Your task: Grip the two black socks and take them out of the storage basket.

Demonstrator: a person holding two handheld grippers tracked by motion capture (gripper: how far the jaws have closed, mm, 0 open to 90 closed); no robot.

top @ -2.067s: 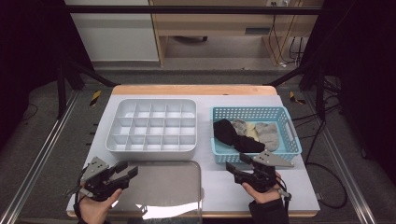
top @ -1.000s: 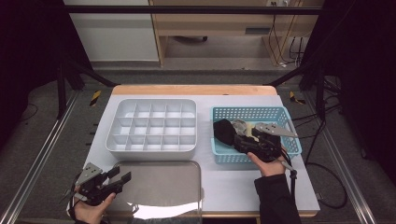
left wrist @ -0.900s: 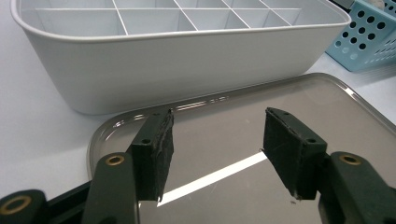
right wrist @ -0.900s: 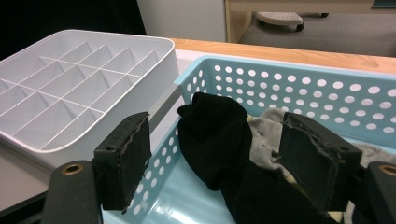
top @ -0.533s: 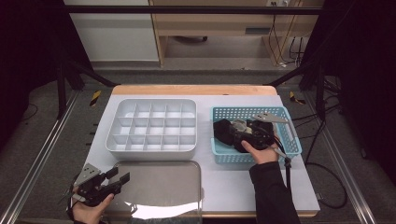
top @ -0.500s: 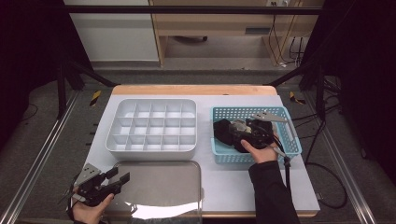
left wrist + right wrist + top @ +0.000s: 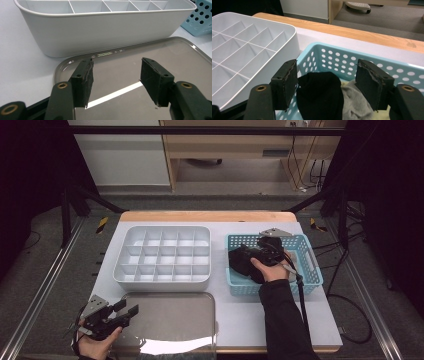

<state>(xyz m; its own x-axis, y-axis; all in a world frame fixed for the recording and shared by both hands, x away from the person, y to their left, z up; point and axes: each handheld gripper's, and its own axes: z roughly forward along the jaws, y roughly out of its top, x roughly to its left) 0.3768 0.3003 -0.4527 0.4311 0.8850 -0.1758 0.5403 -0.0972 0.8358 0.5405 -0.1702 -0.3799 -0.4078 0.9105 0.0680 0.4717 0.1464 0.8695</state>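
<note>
From the high view, the right gripper (image 7: 267, 251) is over the blue basket (image 7: 309, 270), right above a black sock (image 7: 243, 261). The left gripper (image 7: 120, 314) waits at the near left corner of the table, at the edge of a shiny metal tray (image 7: 170, 320). Between them stands a white box with many little compartments (image 7: 162, 255). Every compartment looks empty. So the sorting job has hardly begun: no sock is out of the basket yet.

In the left gripper view, the two black jaws are spread wide with nothing between them. They hang just over the metal tray (image 7: 155, 62), and the white box (image 7: 100, 27) stands right behind it. A corner of the basket (image 7: 202, 17) peeks in at the far right. This hand is just waiting.

In the right gripper view, the jaws are spread too, though they have just been closing a little. The black sock (image 7: 320, 95) sits between them, bunched up inside the basket (image 7: 337, 60), but the pads do not squeeze it yet. A grey sock (image 7: 354, 105) lies just beside the black one, touching it, and something pale yellow shows underneath. The white box (image 7: 249, 45) is just to the left of the basket.

What is left, I think: pinch the black sock, lift it out, put it down, then do the same for the others.
</note>
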